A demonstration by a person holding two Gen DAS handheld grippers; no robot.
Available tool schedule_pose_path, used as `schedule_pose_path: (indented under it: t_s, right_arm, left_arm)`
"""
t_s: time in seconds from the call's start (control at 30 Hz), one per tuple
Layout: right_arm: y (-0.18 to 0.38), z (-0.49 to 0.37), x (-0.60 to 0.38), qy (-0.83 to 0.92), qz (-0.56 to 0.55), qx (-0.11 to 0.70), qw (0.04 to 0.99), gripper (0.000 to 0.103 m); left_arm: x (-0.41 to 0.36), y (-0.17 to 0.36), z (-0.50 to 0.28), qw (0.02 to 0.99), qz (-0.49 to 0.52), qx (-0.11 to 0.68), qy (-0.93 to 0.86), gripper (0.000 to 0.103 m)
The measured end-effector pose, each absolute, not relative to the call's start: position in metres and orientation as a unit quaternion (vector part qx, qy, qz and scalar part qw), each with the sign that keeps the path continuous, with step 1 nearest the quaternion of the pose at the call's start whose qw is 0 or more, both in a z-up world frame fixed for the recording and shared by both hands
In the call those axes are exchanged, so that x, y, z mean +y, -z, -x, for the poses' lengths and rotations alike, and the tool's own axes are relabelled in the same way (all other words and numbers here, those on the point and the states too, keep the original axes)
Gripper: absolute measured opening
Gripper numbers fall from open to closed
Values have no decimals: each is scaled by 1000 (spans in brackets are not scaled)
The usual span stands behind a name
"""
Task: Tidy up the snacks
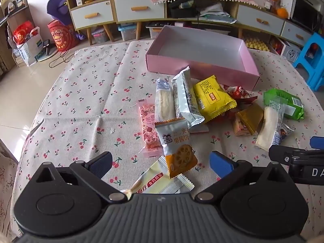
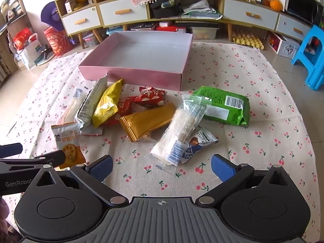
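An empty pink box (image 1: 194, 66) (image 2: 131, 74) lies at the far side of a cherry-print cloth. Several snack packs lie loose in front of it: a yellow pack (image 1: 212, 97) (image 2: 107, 105), a green pack (image 1: 283, 103) (image 2: 224, 106), a gold bar (image 2: 145, 121), a red pack (image 2: 150, 97), a clear rice-cracker pack (image 2: 180, 129), a pink bar (image 1: 148, 129). My left gripper (image 1: 160, 164) hangs open over an orange-and-white biscuit pack (image 1: 177, 147) (image 2: 66, 139) and a pale yellow pack (image 1: 156, 182), touching neither. My right gripper (image 2: 162, 167) is open, just short of the clear pack.
The cloth-covered table (image 1: 85, 105) (image 2: 253, 145) drops off at its left and right edges. Behind it stand a low cabinet with drawers (image 1: 139, 10), a blue stool (image 2: 311, 58), red bags (image 1: 60, 36) and storage bins on the floor.
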State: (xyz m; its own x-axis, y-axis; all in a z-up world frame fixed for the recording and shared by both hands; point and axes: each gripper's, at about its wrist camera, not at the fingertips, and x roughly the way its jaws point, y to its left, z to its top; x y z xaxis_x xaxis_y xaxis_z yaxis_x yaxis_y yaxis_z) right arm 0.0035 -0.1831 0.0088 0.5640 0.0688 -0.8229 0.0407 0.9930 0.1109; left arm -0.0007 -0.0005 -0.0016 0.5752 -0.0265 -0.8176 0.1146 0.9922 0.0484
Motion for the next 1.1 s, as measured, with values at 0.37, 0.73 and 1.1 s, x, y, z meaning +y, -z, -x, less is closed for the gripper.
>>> schedule_pose_path:
  t_s: [0.37,0.73,1.1]
  right_arm:
    - [-7,-4,-182,-8,-57,471,881,103]
    - [-7,-3,-182,-8,-56,471,880,103]
    - [-6,-3,-182,-8,-57,473,879,103]
  left_arm:
    - [-1,2,1,886,-48,460,40,102]
    - [-1,2,1,886,-48,460,39,102]
    - [-1,2,1,885,-47,461,40,102]
